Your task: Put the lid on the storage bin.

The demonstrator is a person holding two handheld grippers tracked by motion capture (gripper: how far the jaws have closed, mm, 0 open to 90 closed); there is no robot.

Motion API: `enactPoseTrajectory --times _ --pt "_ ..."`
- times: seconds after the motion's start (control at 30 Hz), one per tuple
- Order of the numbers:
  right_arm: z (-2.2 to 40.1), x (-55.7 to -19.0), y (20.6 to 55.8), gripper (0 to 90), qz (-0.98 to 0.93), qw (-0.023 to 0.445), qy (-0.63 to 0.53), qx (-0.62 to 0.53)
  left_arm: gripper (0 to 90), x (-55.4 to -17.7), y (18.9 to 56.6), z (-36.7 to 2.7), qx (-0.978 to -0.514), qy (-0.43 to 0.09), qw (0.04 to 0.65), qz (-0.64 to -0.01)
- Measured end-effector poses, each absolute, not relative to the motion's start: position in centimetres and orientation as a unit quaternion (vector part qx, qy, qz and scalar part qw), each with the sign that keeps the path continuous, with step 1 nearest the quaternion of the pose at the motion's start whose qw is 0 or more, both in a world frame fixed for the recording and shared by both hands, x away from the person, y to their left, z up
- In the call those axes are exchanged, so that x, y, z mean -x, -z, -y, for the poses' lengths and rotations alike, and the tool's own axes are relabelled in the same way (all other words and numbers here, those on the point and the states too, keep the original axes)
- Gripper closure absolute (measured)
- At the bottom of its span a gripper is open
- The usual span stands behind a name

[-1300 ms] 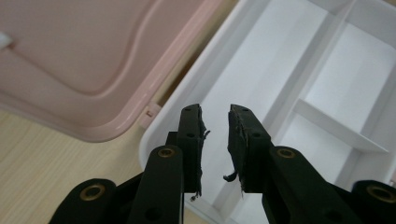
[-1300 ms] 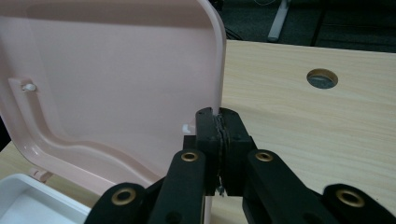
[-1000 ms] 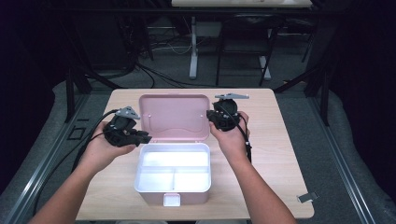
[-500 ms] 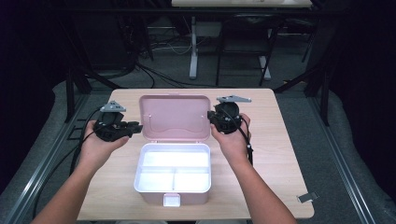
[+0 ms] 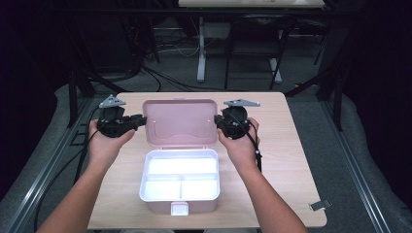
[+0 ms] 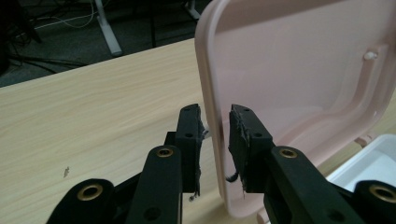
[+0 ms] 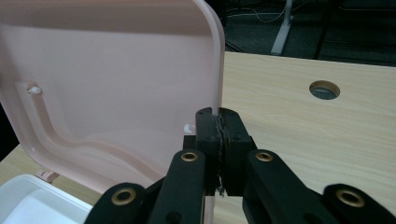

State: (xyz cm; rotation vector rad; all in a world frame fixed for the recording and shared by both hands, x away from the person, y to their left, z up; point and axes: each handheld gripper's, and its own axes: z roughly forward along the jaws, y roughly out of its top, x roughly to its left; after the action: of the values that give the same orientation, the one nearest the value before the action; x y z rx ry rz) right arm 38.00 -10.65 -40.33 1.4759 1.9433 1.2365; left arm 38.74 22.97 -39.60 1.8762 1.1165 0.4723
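Observation:
A pink box stands open mid-table, its lid [image 5: 179, 121] upright behind the white divided base [image 5: 142, 191]. My right gripper [image 5: 219, 124] is shut on the lid's right edge; in the right gripper view the pads [image 7: 217, 114] pinch the rim of the lid [image 7: 116, 74]. My left gripper [image 5: 138, 119] is at the lid's left edge. In the left gripper view its jaws [image 6: 215, 116] straddle the rim of the lid [image 6: 299, 70] with a small gap on each side. They have just been closing, with the rim between them.
The box's white front latch [image 5: 179, 208] faces the person. A round cable hole [image 7: 324, 89] lies in the wooden tabletop right of the lid. A small metal clip [image 5: 319, 205] sits near the table's front right corner. Cables and desk legs stand beyond the far edge.
The left hand has moved away from the person, from beside the base's back left corner up to the lid's left edge. The right gripper and the lid have stayed put.

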Motion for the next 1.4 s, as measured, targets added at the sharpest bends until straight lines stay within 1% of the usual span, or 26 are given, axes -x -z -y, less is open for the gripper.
enactPoseTrajectory --times 0.1,0.23,0.5,0.6,0.8,0.97,1.17,1.4 --pt "10.7 -37.9 40.3 88.2 -0.697 0.202 -0.440 -0.529 80.1 -38.9 39.6 -22.9 -0.743 -0.191 0.452 -0.455" --pt "10.7 -37.9 40.3 88.2 -0.696 0.204 -0.444 -0.527 83.6 -39.1 39.5 -23.0 -0.734 -0.189 0.463 -0.460" --pt "10.7 -38.0 40.3 88.1 -0.692 0.204 -0.444 -0.531 86.0 -39.6 39.5 -22.9 -0.724 -0.190 0.471 -0.467" --pt "10.7 -38.2 40.3 88.1 -0.689 0.207 -0.446 -0.532 86.3 -39.7 39.1 -22.8 -0.727 -0.195 0.466 -0.466" --pt "10.8 -38.4 40.0 88.2 -0.689 0.207 -0.448 -0.532 86.6 -39.7 38.9 -22.7 -0.724 -0.203 0.473 -0.459" --pt "10.8 -38.2 39.8 88.1 -0.689 0.216 -0.449 -0.526 86.4 -39.2 38.8 -22.8 -0.723 -0.211 0.477 -0.452" --pt "10.7 -37.8 40.1 87.7 -0.689 0.222 -0.457 -0.516 86.1 -38.5 38.9 -23.0 -0.725 -0.212 0.480 -0.445" --pt "10.8 -37.2 39.9 86.4 -0.692 0.218 -0.461 -0.510 85.2 -37.9 38.7 -23.3 -0.729 -0.207 0.485 -0.436"
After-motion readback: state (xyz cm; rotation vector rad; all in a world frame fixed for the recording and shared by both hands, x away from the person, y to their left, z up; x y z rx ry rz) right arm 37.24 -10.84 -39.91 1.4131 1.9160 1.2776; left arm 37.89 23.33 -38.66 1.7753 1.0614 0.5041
